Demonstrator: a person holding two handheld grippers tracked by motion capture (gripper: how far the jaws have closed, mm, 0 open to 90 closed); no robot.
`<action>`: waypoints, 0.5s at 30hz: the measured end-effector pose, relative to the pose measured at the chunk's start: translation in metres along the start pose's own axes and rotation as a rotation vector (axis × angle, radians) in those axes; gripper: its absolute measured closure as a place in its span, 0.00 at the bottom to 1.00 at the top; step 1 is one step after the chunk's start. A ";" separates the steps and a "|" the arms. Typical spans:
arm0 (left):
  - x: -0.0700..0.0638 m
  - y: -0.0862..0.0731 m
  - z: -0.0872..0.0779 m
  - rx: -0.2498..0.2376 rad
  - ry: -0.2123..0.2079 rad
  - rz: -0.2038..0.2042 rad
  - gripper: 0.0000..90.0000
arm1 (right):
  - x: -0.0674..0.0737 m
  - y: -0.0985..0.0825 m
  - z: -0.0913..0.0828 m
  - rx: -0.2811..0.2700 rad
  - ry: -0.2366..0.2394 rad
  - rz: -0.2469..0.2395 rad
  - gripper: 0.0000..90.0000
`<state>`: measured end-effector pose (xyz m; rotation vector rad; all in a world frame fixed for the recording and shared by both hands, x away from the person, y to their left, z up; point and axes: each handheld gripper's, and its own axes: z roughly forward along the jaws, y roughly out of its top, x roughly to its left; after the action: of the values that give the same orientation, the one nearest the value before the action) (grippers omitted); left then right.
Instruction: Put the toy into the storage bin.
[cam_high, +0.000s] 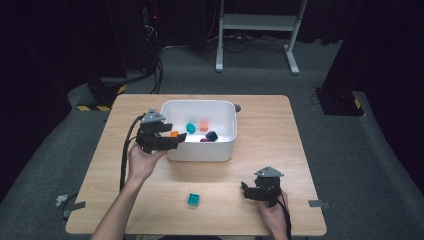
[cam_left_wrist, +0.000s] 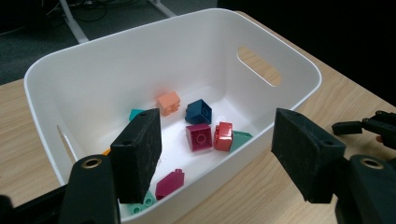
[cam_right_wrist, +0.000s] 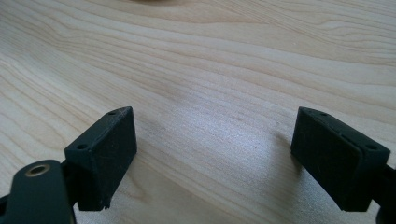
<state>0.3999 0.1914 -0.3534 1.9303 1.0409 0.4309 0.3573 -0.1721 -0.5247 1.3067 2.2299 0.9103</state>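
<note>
A white bin (cam_high: 199, 103) stands mid-table and holds several toy bricks. My left gripper (cam_high: 174, 135) hovers over the bin's left rim, open, with nothing between its jaws. In the left gripper view, that gripper (cam_left_wrist: 217, 126) looks down into the bin (cam_left_wrist: 299, 65) at a peach brick (cam_left_wrist: 168, 101), a navy one (cam_left_wrist: 198, 111), a magenta one (cam_left_wrist: 199, 136) and a red one (cam_left_wrist: 223, 136). A teal brick (cam_high: 194, 199) lies alone on the table near the front edge. To its right, my right gripper (cam_high: 246, 191) rests low; its jaws (cam_right_wrist: 215, 140) stand open over bare wood.
The wooden table (cam_high: 270, 130) has open room right of the bin. The bin has a handle slot (cam_left_wrist: 258, 64) in its far end wall. A white table frame (cam_high: 257, 22) stands on the floor beyond.
</note>
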 end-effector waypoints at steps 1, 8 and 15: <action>-0.001 -0.002 -0.001 0.003 0.000 0.003 0.37 | 0.000 0.000 0.000 0.000 0.000 0.000 0.15; -0.005 -0.016 -0.008 -0.001 -0.014 0.002 0.36 | 0.000 0.000 0.000 0.000 0.000 0.000 0.15; -0.010 -0.032 -0.013 0.003 -0.031 -0.004 0.36 | 0.000 0.000 0.000 0.000 0.000 0.000 0.15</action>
<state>0.3701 0.1984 -0.3716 1.9312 1.0258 0.3955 0.3573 -0.1721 -0.5247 1.3061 2.2300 0.9101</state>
